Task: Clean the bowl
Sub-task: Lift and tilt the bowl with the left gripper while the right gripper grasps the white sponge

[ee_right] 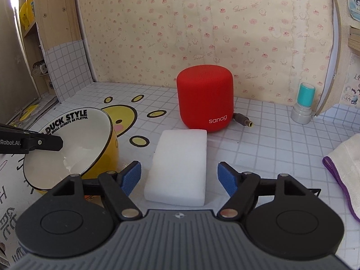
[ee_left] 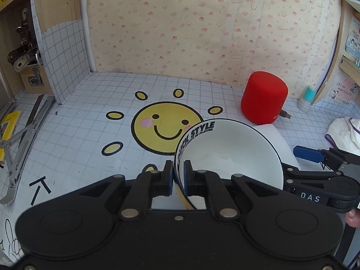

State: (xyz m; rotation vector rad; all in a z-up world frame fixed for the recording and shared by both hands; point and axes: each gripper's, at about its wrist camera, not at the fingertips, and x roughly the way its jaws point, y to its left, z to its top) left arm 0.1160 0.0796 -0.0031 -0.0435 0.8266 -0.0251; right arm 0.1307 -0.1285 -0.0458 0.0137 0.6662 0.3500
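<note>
From my left wrist, my left hand-held gripper [ee_left: 178,177] pinches the bowl [ee_left: 227,150] by its near rim, mouth tipped toward one o'clock. From my right wrist, my right hand-held gripper [ee_right: 179,177] stands wide astride the sponge [ee_right: 180,166] at twelve o'clock, not touching it — long axis running away from me, bowl at nine.

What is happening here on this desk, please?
A person holds a gripper in each hand to clean a bowl. The left gripper is shut on the rim of the tilted yellow bowl. The right gripper is open, its pads either side of the white sponge, not gripping it yet. A red speaker stands behind.
</note>
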